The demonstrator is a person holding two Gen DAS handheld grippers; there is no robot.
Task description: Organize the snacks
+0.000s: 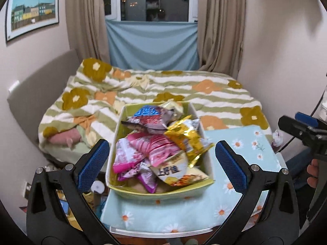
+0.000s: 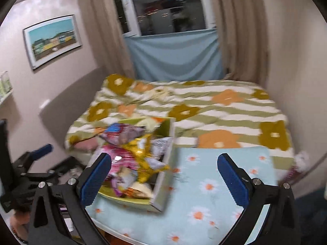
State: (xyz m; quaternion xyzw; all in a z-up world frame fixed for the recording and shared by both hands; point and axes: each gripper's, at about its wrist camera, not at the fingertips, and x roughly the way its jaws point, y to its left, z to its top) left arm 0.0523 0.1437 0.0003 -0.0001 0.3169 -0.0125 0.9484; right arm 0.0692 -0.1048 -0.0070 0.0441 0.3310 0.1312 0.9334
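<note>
Snack box point(image 1: 201, 187) full of packets point(image 1: 163, 143), long axis running away from me toward the bed point(image 1: 214, 94). My left gripper point(image 1: 161, 163) and right gripper point(image 2: 164, 178) both wide, empty.

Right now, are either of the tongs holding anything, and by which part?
Nothing is held. The left tongs and right tongs are both open and empty, above the snack box.

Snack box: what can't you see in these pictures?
- Box bottom: hidden under the snack packets in both views.
- Packet labels: smeared by motion blur in the right wrist view.
- Table near edge: covered by the left gripper, jaws open.
- Floor on the left: blocked by the right gripper's open arms.
</note>
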